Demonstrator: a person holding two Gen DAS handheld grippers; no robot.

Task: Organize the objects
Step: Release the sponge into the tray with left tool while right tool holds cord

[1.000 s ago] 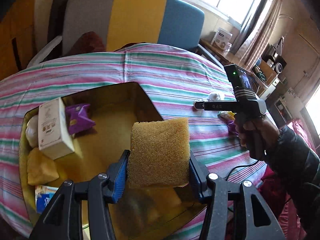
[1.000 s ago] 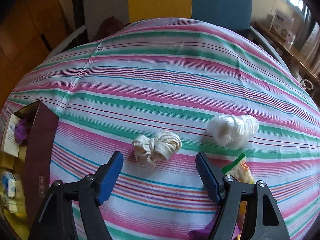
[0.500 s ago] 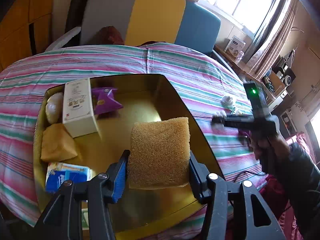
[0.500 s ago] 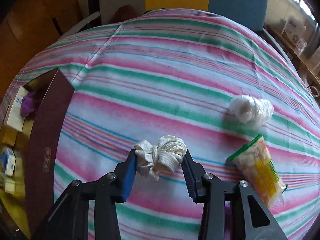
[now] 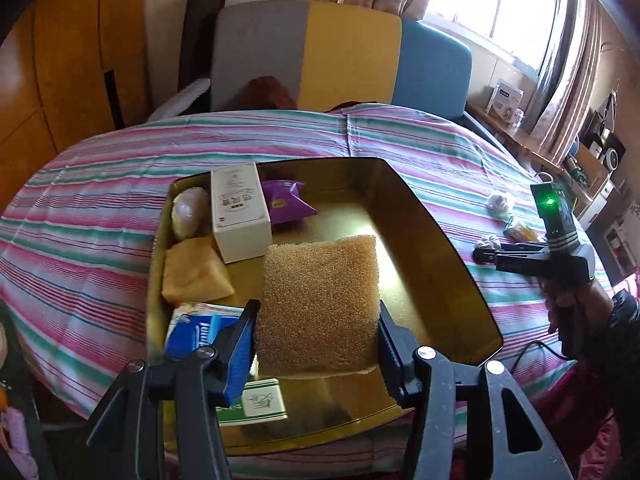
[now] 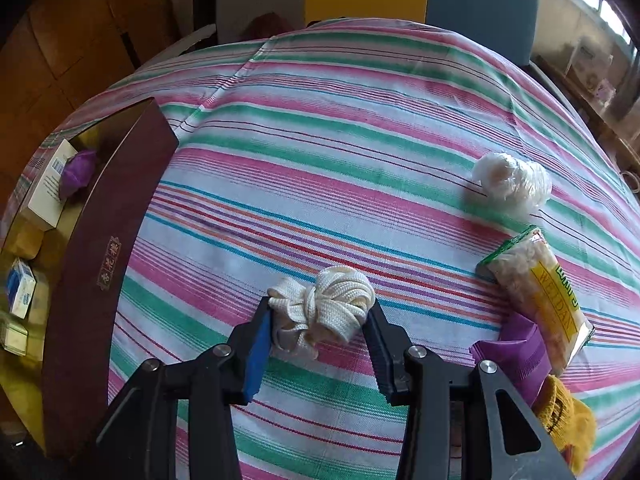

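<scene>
Yellow foam sponge [image 5: 318,304] is clamped between the left tongs [image 5: 316,344], closed onto both its sides, and hangs over the open gold-lined box [image 5: 448,248] on the striped tabletop [image 5: 100,216]. Free floor lies directly beneath it, right of the white carton [image 5: 240,212] and the yellow cloth [image 5: 196,276]. Judged best practice: lower the sponge until it meets the box floor, then open; releasing from height risks a bounce onto the blue packet [image 5: 200,328].

Right tongs [image 6: 320,328] are closed partway around the white cord bundle [image 6: 324,308], pads touching both flanks, with the bundle at the tabletop; contact with the cloth cannot be confirmed. Lift straight up so loose loops do not snag, and clear the box wall [image 6: 108,240] before moving left. The snack packet [image 6: 536,292] and white bag [image 6: 512,184] lie apart.
</scene>
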